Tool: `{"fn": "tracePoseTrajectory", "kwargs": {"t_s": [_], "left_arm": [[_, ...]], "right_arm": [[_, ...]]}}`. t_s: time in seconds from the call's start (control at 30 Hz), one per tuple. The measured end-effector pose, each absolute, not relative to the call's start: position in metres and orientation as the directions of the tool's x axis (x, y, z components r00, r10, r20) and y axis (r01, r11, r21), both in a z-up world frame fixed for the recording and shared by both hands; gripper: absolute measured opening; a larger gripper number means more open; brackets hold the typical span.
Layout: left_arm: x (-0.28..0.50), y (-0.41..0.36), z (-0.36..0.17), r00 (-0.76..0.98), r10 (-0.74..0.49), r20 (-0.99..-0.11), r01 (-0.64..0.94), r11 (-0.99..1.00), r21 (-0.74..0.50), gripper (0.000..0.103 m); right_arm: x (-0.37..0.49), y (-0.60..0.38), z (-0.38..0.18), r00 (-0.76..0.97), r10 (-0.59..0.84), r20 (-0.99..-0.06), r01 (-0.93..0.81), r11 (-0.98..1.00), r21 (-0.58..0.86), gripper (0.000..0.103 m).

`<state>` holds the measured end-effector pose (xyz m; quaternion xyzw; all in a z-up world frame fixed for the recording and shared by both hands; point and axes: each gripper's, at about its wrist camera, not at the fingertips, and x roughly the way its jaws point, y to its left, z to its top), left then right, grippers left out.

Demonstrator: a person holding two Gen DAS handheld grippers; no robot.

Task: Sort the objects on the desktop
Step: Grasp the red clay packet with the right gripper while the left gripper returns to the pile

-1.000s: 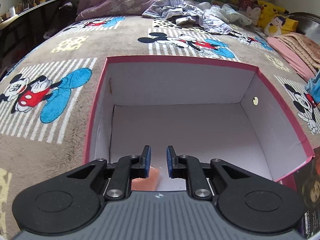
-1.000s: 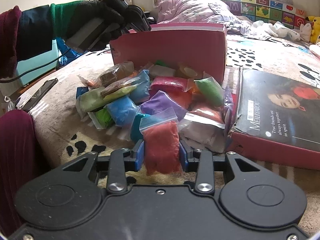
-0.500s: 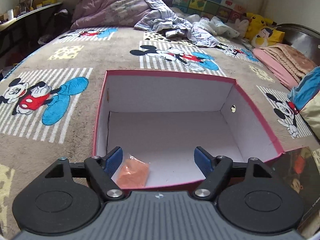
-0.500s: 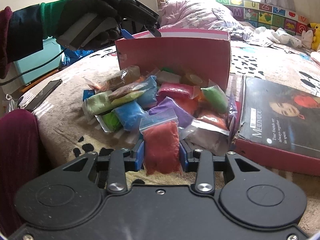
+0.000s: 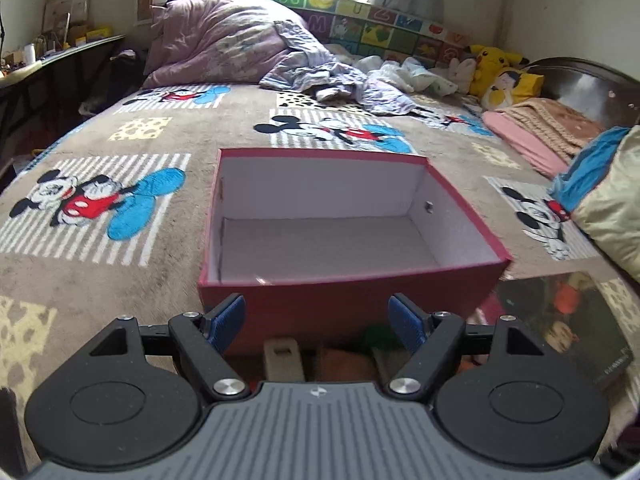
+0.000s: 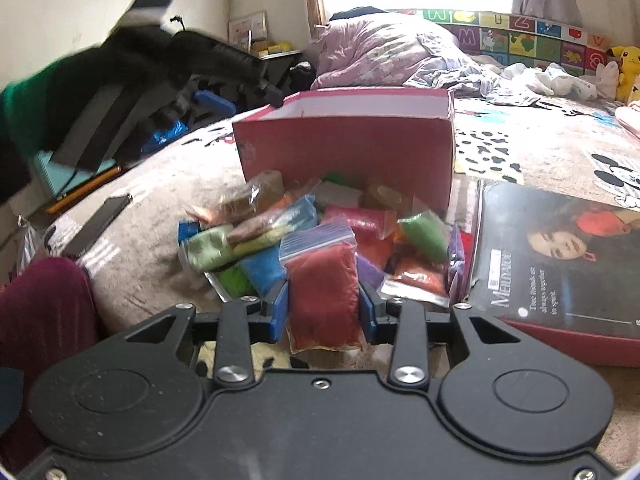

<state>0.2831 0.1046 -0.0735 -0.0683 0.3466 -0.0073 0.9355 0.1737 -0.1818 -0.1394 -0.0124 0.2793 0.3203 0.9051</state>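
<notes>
Red bag [image 6: 322, 296] still pinched in right tool [image 6: 323, 312]; left tool [image 5: 320, 322] now wide, withdrawn from box [image 5: 352, 288].

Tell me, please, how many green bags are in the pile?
3: pale green bag at left, bright green bag beneath it, darker green bag at right; green patch behind may be a fourth.

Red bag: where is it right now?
Right wrist view, centre: the red bag sits clamped between the right gripper fingers, at the near edge of the pile of bags, before the pink box.

The bed [image 5: 168, 280] carries a red box [image 5: 352, 292], bagged powders [image 6: 260, 240] and a lid [image 6: 560, 264].
</notes>
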Motion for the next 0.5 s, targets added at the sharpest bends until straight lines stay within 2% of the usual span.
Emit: {"fn": "tracePoseTrajectory", "kwargs": {"t_s": [0.3,0.5], "left_arm": [[0.240,0.095,-0.079,0.797,-0.043,-0.602,-0.052,0.989,-0.139,0.078],[0.212,0.089,-0.090,0.836,0.018,-0.548,-0.106,0.986,-0.128,0.078]], "right_arm": [[0.181,-0.193,-0.110,0.650,0.595,-0.472,-0.570,0.793,0.216,0.036],[0.189,-0.191,-0.093,0.645,0.613,-0.456,-0.586,0.780,0.220,0.036]]}}
